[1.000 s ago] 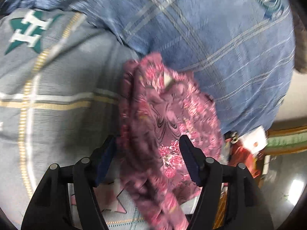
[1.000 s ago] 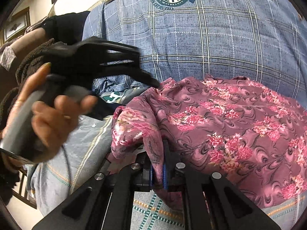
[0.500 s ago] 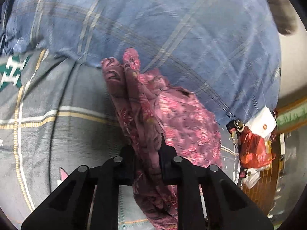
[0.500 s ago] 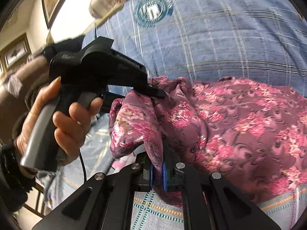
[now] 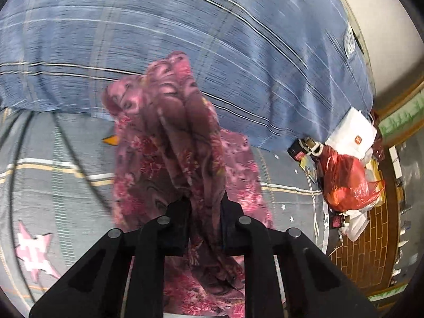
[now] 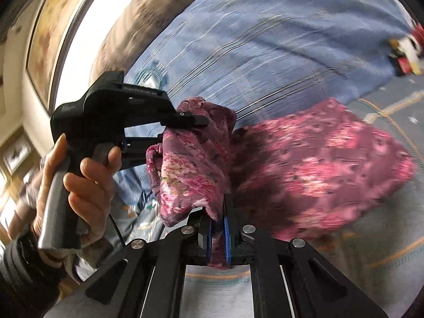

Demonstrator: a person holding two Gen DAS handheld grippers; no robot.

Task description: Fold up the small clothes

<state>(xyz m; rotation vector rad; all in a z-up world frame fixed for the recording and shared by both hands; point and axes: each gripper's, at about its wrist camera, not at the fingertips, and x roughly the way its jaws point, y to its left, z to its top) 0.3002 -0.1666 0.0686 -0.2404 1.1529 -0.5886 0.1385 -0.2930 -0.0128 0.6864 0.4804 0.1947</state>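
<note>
A maroon floral garment (image 5: 182,159) hangs bunched over the bed; it also shows in the right wrist view (image 6: 304,167). My left gripper (image 5: 205,212) is shut on a gathered fold of it. In the right wrist view the left gripper (image 6: 175,132) shows at the left, clamped on an upper corner, held by a hand. My right gripper (image 6: 218,234) is shut on another edge of the garment, close to the left one. The rest of the cloth trails down to the right onto the bed.
A blue plaid quilt (image 5: 212,39) lies behind, on a grey sheet (image 5: 53,185) with stars. A red plastic bag (image 5: 344,180) and a white bag (image 5: 352,135) sit by the bed's edge over a brown floor. A framed picture (image 6: 50,34) hangs on the wall.
The left gripper, open around the garment a second ago, has shut on it. Both grippers have lifted the cloth off the bed, and both views have swung.
</note>
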